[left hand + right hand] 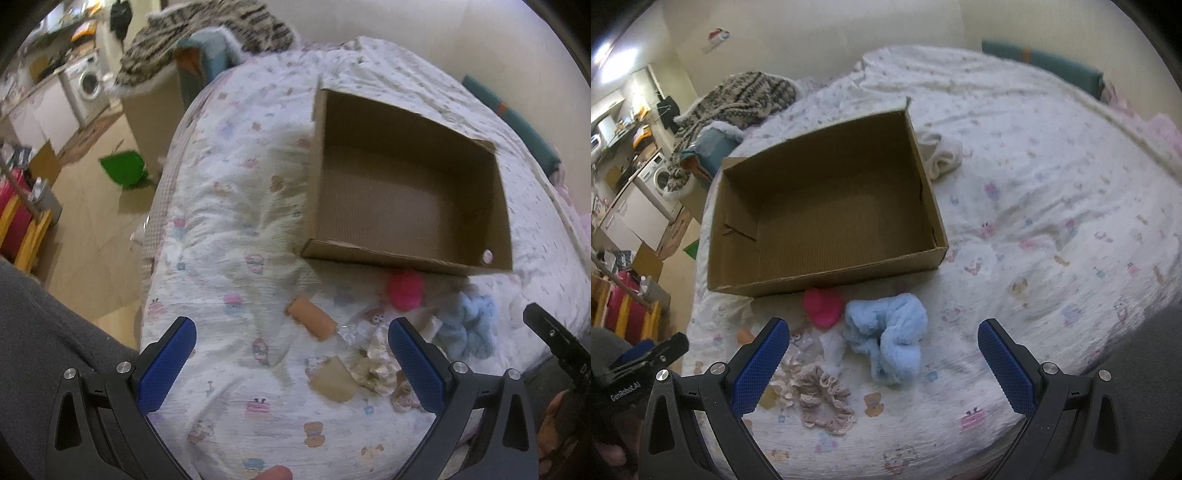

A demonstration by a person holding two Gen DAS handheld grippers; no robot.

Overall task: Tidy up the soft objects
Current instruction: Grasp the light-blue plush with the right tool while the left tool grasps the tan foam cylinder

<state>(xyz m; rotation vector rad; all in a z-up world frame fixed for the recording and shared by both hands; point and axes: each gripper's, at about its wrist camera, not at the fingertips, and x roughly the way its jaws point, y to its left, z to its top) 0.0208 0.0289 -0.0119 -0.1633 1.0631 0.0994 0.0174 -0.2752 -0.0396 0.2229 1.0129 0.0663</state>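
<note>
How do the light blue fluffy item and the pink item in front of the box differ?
The light blue fluffy item is larger and sprawls in a loose, twisted heap; the pink item is smaller and compact, rounded. The pink item lies right against the near wall of the cardboard box; the blue one lies nearer the camera. Both rest on the patterned bedsheet, side by side, neither in the box nor held.

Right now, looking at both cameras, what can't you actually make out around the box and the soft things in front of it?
- Orange roll: clear in the left wrist view; in the right wrist view a blue finger hides most of it.
- Pink toy: blurred in both views, shape unclear.
- White cloth behind the box: the box wall hides it in the left wrist view.
- Clutter right of the tan piece: blurred, partly behind a finger.
</note>
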